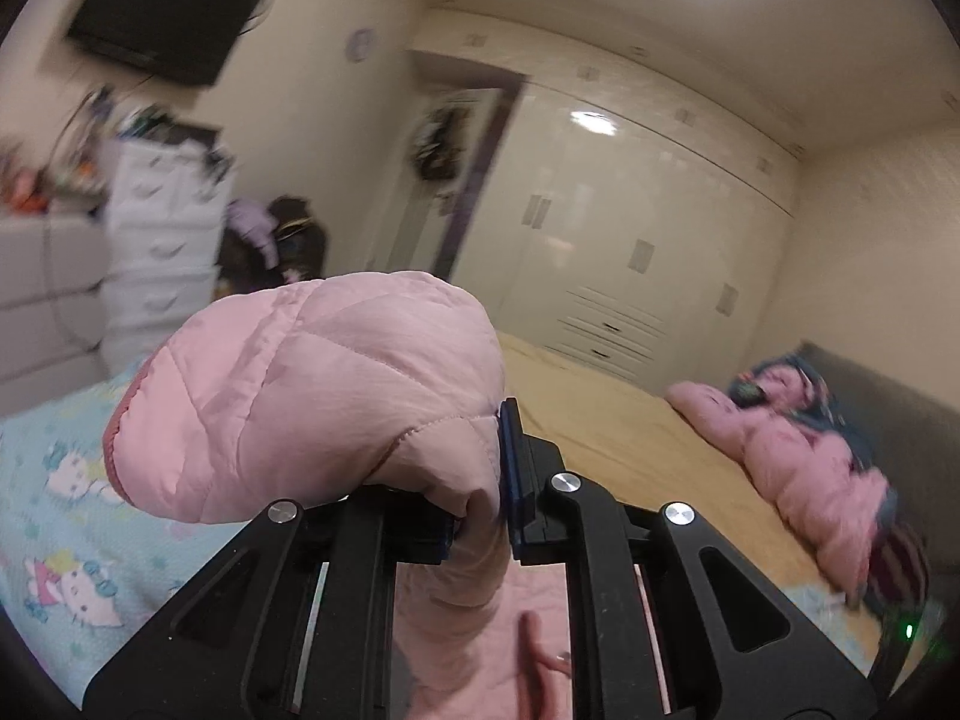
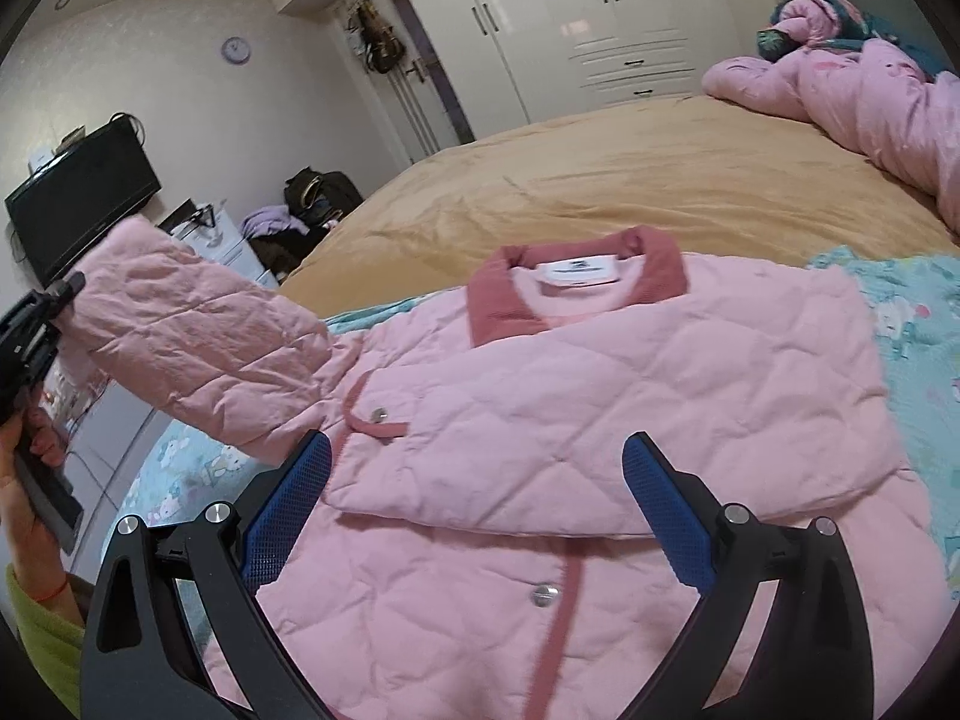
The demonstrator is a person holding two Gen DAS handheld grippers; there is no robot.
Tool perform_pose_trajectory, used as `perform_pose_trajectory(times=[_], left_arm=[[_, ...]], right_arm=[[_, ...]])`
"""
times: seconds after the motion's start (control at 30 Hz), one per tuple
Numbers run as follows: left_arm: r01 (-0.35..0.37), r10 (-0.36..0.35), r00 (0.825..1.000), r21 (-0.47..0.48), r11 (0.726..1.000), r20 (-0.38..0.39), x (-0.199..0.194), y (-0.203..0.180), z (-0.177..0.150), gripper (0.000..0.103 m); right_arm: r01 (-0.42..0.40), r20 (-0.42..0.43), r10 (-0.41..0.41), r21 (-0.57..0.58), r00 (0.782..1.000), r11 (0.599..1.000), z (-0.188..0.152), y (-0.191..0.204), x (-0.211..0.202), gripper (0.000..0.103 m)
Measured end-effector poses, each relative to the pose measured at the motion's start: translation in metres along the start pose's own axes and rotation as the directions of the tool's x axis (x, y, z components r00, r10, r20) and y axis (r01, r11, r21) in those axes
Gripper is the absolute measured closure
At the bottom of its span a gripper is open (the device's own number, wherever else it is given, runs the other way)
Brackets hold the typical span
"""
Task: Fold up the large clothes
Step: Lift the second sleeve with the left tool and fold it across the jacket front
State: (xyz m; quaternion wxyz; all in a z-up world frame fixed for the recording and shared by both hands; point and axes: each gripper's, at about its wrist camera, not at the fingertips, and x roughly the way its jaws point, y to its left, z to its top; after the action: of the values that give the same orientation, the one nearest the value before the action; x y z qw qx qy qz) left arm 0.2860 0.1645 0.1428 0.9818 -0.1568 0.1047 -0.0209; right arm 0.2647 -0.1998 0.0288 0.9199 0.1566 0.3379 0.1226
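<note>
Here the left tool (image 1: 480,516) is clamped on the sleeve (image 1: 312,390) of the pink quilted jacket (image 2: 600,396), holding it lifted off the bed (image 2: 600,180). The right tool (image 2: 474,510) hangs with jaws wide apart and nothing between them, above the jacket's front; it seems not to touch the fabric

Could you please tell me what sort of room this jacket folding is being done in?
It looks like a home bedroom. The work surface is a bed with a tan cover, a glossy white built-in wardrobe fills the far wall, and a dark television stands to one side.
</note>
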Motion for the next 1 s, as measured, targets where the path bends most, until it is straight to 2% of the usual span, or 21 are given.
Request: perform_pose_trajectory(times=[0.23, 0.37, 0.53, 0.73, 0.83, 0.87, 0.97, 1.0], left_arm=[[0.121, -0.113, 0.990, 0.090, 0.989, -0.085, 0.013, -0.058, -0.044, 0.097], [0.193, -0.166, 0.974, 0.185, 0.964, -0.153, 0.022, -0.098, -0.073, 0.097], [0.249, -0.179, 0.951, 0.282, 0.926, -0.254, 0.034, -0.131, -0.107, 0.097], [0.336, -0.176, 0.906, 0.403, 0.851, -0.384, 0.047, -0.171, -0.162, 0.098], [0.368, -0.113, 0.880, 0.510, 0.777, -0.462, 0.056, -0.194, -0.201, 0.097], [0.382, -0.085, 0.869, 0.552, 0.741, -0.487, 0.059, -0.201, -0.220, 0.097], [0.417, -0.057, 0.848, 0.597, 0.686, -0.528, 0.062, -0.208, -0.251, 0.097], [0.422, -0.042, 0.846, 0.620, 0.662, -0.531, 0.062, -0.210, -0.261, 0.097]], right_arm=[[0.044, 0.023, -0.046, 0.084, 0.999, 0.995, -0.012, -0.042, -0.023, 0.006], [0.071, 0.001, -0.072, 0.145, 0.997, 0.987, -0.023, -0.067, -0.032, 0.006], [0.089, 0.004, -0.092, 0.220, 0.996, 0.971, -0.034, -0.096, -0.050, 0.006], [0.136, -0.004, -0.141, 0.279, 0.990, 0.950, -0.043, -0.128, -0.066, 0.006], [0.149, -0.003, -0.156, 0.311, 0.988, 0.939, -0.045, -0.143, -0.072, 0.006], [0.151, 0.000, -0.160, 0.321, 0.987, 0.935, -0.046, -0.147, -0.075, 0.006], [0.169, -0.001, -0.179, 0.337, 0.984, 0.926, -0.049, -0.158, -0.080, 0.006], [0.172, -0.001, -0.183, 0.340, 0.983, 0.925, -0.049, -0.161, -0.082, 0.006]])
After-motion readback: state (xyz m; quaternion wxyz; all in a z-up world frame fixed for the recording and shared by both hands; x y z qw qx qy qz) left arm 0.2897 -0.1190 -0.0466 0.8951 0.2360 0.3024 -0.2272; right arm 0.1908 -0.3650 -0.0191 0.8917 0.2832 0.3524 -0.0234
